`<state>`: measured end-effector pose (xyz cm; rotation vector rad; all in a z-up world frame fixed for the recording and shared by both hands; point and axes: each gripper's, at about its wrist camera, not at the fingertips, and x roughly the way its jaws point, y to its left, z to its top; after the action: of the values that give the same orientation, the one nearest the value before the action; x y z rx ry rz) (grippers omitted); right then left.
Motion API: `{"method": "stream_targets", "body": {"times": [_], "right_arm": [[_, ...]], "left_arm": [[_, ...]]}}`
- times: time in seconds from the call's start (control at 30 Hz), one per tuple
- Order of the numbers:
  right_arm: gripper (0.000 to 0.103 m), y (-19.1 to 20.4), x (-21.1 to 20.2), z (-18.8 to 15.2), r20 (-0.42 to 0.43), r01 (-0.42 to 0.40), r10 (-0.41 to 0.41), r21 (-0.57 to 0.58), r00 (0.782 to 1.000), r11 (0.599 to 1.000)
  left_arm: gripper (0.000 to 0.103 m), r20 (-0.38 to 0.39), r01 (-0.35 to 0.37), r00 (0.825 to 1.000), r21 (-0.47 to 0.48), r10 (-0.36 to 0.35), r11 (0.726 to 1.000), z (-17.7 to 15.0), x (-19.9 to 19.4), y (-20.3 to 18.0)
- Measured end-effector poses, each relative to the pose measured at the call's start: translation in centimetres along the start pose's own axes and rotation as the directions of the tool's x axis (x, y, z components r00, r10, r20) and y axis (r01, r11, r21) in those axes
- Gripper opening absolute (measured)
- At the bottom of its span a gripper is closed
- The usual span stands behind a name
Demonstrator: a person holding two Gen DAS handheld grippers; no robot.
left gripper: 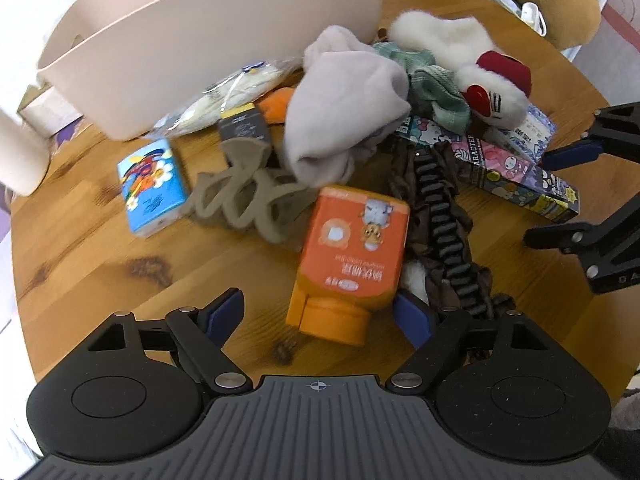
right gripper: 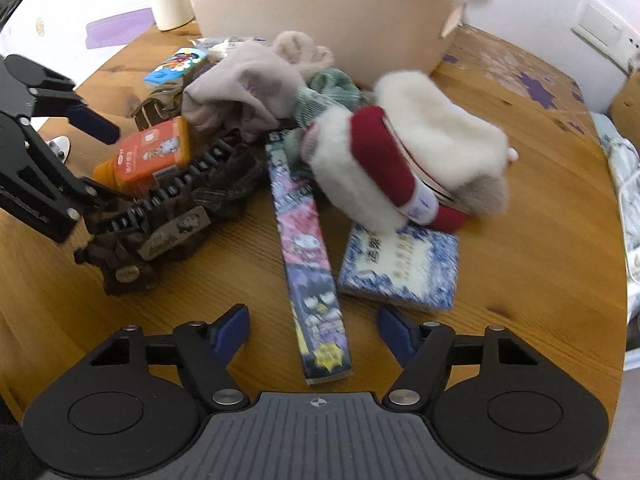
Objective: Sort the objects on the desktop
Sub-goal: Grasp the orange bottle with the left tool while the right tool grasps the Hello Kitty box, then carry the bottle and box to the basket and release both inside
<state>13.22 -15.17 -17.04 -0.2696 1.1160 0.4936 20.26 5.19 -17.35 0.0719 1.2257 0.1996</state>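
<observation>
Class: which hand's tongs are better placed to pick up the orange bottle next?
Left. The left tongs are open with the orange bottle between their fingers; the right tongs straddle the long cartoon box instead.

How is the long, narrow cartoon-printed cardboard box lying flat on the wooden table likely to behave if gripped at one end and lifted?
The long cartoon-printed box keeps straight edges, so it is probably stiff. Being long and thin, it would likely sag or swing from an end grip. Its far end lies under the white-and-red plush toy, which may shift.
</observation>
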Motion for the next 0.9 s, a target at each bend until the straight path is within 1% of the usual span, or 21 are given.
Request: {"method": "stream_targets", "body": {"times": [0.07,0.13,0.17,0.2,0.23,0.27,0.3,0.33,0.37,0.47,0.63,0.9], "right_arm": [[0.071,0.3,0.2,0.5,0.005,-0.003,0.003,-0.012,1.000,1.000],[0.066,0.6,0.2,0.8,0.013,-0.002,0.002,-0.020,1.000,1.000],[0.062,0.6,0.2,0.9,0.019,-0.001,0.001,-0.021,1.000,1.000],[0.056,0.7,0.2,1.1,0.026,-0.001,0.002,-0.018,1.000,1.000],[0.052,0.7,0.2,1.1,0.031,-0.001,0.002,-0.016,1.000,1.000],[0.045,0.6,0.2,1.3,0.034,-0.001,0.001,-0.014,0.999,1.000],[0.037,0.6,0.2,1.4,0.037,0.000,0.000,-0.011,0.999,1.000],[0.031,0.7,0.2,1.5,0.040,0.001,-0.001,-0.009,0.999,1.000],[0.021,0.7,0.1,1.7,0.042,-0.001,0.001,-0.009,0.999,1.000],[0.021,1.1,0.1,1.7,0.031,0.000,0.001,-0.026,1.000,1.000],[0.021,1.5,-0.7,0.7,0.017,-0.035,0.036,-0.052,0.999,0.998],[0.021,1.2,-3.9,-0.9,0.050,-0.058,0.061,-0.056,0.997,0.997]], "left_arm": [[0.083,-0.005,0.013,1.000,0.002,-0.013,1.000,0.2,0.5,-0.1],[0.083,-0.005,0.006,1.000,0.001,-0.006,1.000,0.5,0.9,-0.2],[0.082,0.001,0.004,1.000,0.001,-0.004,1.000,0.5,0.9,-0.2],[0.081,0.006,0.009,1.000,-0.001,-0.009,1.000,0.6,1.0,-0.2],[0.073,0.010,0.021,1.000,-0.002,-0.021,1.000,0.6,1.1,-0.3],[0.064,0.008,0.037,0.999,-0.001,-0.037,0.999,0.7,1.1,-0.3],[0.061,0.012,0.057,0.998,-0.003,-0.057,0.998,0.7,1.1,-0.4],[0.058,0.017,0.055,0.998,0.001,-0.055,0.999,0.7,1.0,-0.5],[0.057,0.017,0.053,0.998,0.007,-0.053,0.999,0.7,1.0,-0.7],[0.056,0.016,0.064,0.998,0.011,-0.064,0.998,0.5,0.7,-1.1],[0.055,0.016,0.069,0.997,0.025,-0.069,0.997,-0.5,-0.1,-1.4],[0.054,0.030,0.070,0.997,0.005,-0.070,0.998,-1.9,-1.7,-1.3]]}}
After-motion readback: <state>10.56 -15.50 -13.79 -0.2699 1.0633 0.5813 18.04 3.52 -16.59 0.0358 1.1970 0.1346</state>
